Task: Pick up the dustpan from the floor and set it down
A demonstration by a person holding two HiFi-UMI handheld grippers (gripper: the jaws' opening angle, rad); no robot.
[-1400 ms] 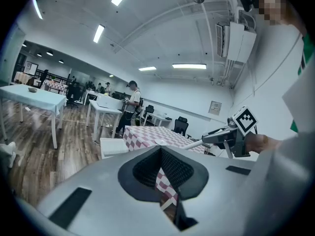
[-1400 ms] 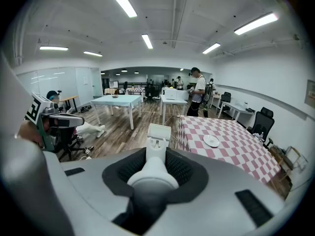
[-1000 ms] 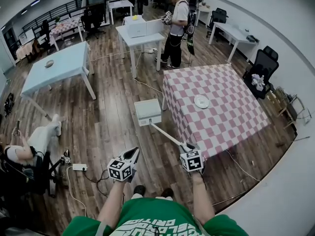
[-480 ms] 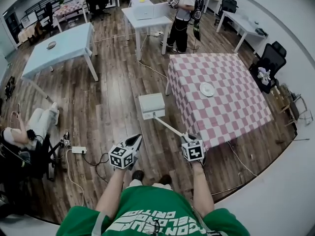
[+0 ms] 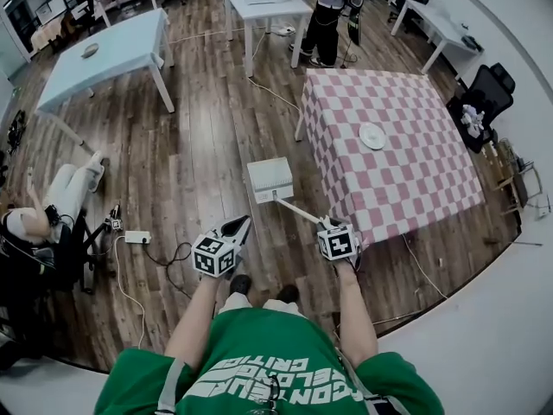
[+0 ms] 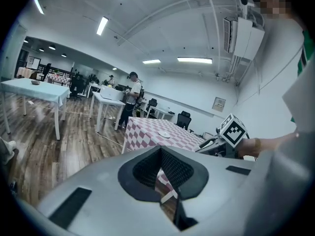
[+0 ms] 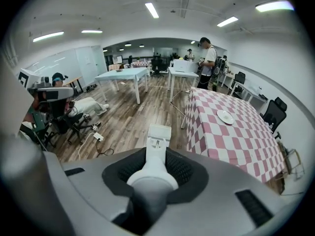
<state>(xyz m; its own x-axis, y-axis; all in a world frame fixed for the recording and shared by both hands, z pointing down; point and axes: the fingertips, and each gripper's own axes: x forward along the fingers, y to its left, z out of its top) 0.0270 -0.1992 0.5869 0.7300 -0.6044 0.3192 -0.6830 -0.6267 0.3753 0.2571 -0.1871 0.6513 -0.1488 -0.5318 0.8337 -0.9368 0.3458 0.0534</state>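
Observation:
The white dustpan (image 5: pixel 270 178) has a long white handle (image 5: pixel 298 212) that slants back to my right gripper (image 5: pixel 327 226), which is shut on the handle's end. In the right gripper view the handle (image 7: pixel 153 166) runs out between the pads to the pan (image 7: pixel 159 134), low over the wooden floor by the checked table's corner. Whether the pan touches the floor I cannot tell. My left gripper (image 5: pixel 242 223) hangs beside it to the left, fingertips together and nothing in it. In the left gripper view its jaws (image 6: pixel 161 154) meet at the tips.
A table with a pink-checked cloth (image 5: pixel 389 171) and a white plate (image 5: pixel 372 135) stands close on the right. A power strip (image 5: pixel 138 237) and cables lie on the floor at left, near a seated person (image 5: pixel 39 223). Pale tables (image 5: pixel 95 54) and a standing person (image 5: pixel 333 7) are farther back.
My right gripper has sunk with the dustpan, tipping further down. The left gripper has dropped a little. The view has tilted downward.

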